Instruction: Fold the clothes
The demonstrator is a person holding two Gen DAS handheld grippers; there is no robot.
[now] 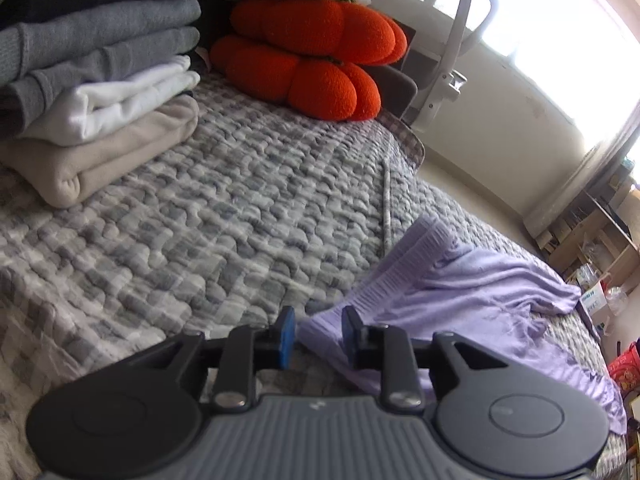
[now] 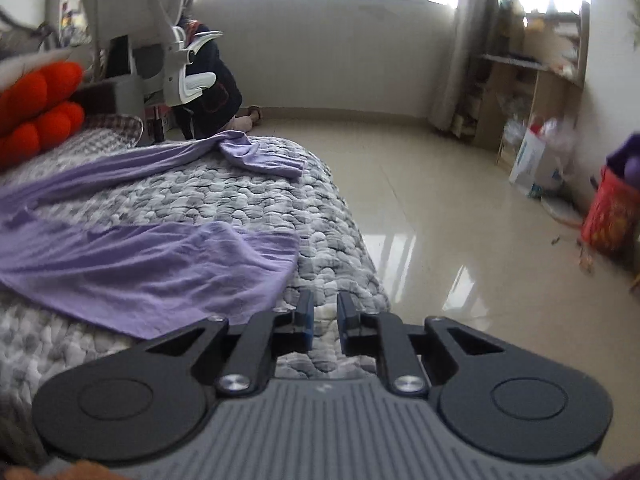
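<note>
A lavender long-sleeved garment (image 1: 472, 292) lies rumpled on the grey checked quilt (image 1: 200, 220). In the right wrist view its body (image 2: 132, 264) spreads at the left and one sleeve (image 2: 256, 156) stretches toward the bed's far corner. My left gripper (image 1: 319, 330) hovers at the garment's near ribbed corner. Its blue pads stand apart, the cloth shows in the gap, and neither pad presses on it. My right gripper (image 2: 325, 314) is over the bed's edge just right of the garment, its jaws a narrow gap apart with only quilt (image 2: 224, 200) behind them.
A stack of folded clothes (image 1: 100, 92) sits at the back left of the bed beside orange cushions (image 1: 312, 60). Past the bed are a white office chair (image 2: 132, 40), a person in dark clothes (image 2: 212, 88) on the floor, shelves (image 2: 532, 92) and a red bag (image 2: 608, 216).
</note>
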